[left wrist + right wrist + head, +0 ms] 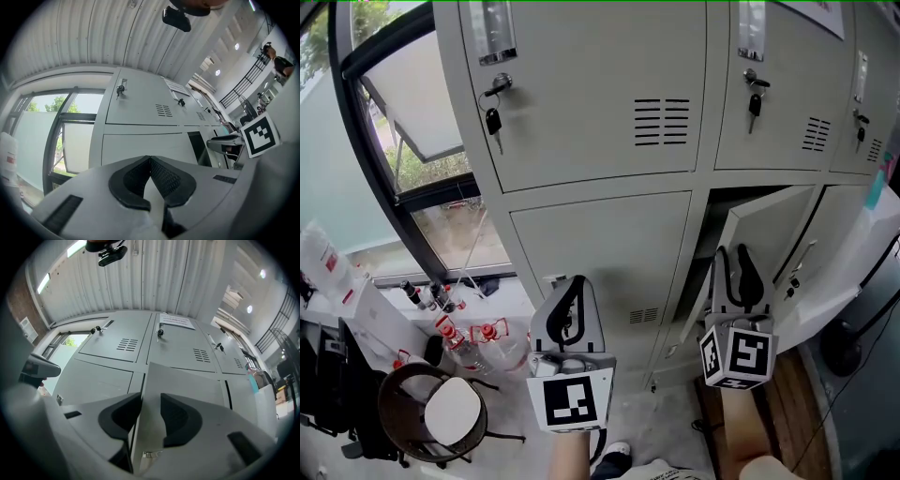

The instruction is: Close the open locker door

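Note:
In the head view the grey lockers fill the wall. One lower locker door (766, 239) stands ajar, swung out toward me, with its dark compartment (719, 208) behind it. My right gripper (739, 270) reaches up at that door. In the right gripper view the door's (187, 380) free edge stands between the wide-apart jaws of the right gripper (151, 401), and the pads do not press on it. My left gripper (570, 302) hovers before the closed lower locker door (609, 248) to the left. The left gripper's (150, 158) tips meet, with nothing between them.
Keys hang in the upper locker doors (493, 120). A window (412, 103) is at the left, with bottles (464, 339) and a round dark stool (431, 412) below it. A white desk edge (862, 258) juts in at the right, close beside the open door.

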Available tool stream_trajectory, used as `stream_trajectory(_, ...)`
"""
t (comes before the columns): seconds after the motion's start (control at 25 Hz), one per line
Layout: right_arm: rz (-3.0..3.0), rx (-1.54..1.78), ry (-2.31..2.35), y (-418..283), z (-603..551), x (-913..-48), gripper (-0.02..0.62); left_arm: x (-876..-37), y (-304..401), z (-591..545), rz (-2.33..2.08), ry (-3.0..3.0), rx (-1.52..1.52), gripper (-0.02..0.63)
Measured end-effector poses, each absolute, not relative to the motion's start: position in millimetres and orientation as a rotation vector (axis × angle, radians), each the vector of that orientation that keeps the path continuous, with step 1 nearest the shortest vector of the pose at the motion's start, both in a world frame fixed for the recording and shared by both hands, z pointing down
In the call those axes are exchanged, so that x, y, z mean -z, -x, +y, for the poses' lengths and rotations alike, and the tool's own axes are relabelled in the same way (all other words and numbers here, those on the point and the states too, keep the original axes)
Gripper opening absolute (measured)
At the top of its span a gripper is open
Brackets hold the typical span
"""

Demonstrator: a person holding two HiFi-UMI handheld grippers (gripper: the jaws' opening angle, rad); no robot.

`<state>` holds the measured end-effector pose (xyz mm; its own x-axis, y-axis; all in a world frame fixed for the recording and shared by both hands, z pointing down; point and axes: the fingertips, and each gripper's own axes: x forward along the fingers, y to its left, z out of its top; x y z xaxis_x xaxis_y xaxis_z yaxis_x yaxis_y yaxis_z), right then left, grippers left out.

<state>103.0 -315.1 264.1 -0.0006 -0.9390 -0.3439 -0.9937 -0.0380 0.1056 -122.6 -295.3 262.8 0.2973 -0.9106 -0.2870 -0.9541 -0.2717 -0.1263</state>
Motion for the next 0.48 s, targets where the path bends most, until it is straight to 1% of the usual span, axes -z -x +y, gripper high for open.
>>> stream_trajectory(0.48,2.072,-0.491,2.078,-97,-334,-263,0.123,-262,133,-299,1.731,2.264,-0.221,0.005)
